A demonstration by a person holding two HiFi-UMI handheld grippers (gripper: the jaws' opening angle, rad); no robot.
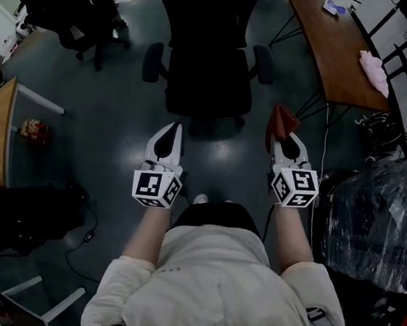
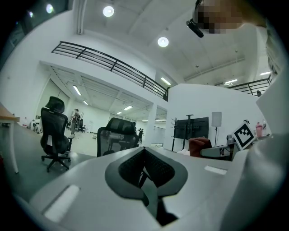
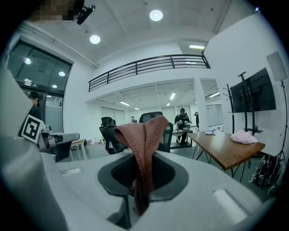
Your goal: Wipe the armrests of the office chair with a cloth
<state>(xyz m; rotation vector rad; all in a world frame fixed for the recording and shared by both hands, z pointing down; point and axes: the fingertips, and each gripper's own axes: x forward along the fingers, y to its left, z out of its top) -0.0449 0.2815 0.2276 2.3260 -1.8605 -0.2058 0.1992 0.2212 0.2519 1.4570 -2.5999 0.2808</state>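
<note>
Dark grey flooring [image 1: 108, 104] is filling most of the head view. A black office chair [image 1: 206, 78] is standing on it straight ahead of the person [image 1: 211, 284], its back at the far side and its seat facing them. Its two armrests [image 1: 152, 61] are sticking out on either side of the seat, and neither gripper is touching them.

To the right, a wooden table [image 1: 332, 56] is running away from the person, and a plastic-wrapped bundle [image 1: 383, 223] is sitting close by on the floor at the right edge. A second black chair [image 1: 74, 12] is standing well apart at the upper left.

The person is holding both grippers out in front of the body, pointing towards the chair. The left gripper [image 1: 172, 129] is pressing its jaws together with nothing between them. The right gripper [image 1: 286, 140] is clamping a reddish-brown cloth [image 1: 281, 122], which is bunching up above the jaw tips and hanging down between the pads. The cloth is hovering near the front right corner of the seat, short of the armrest on that side. A small pink cloth [image 1: 375, 68] is lying on the table, near its right edge.
</note>
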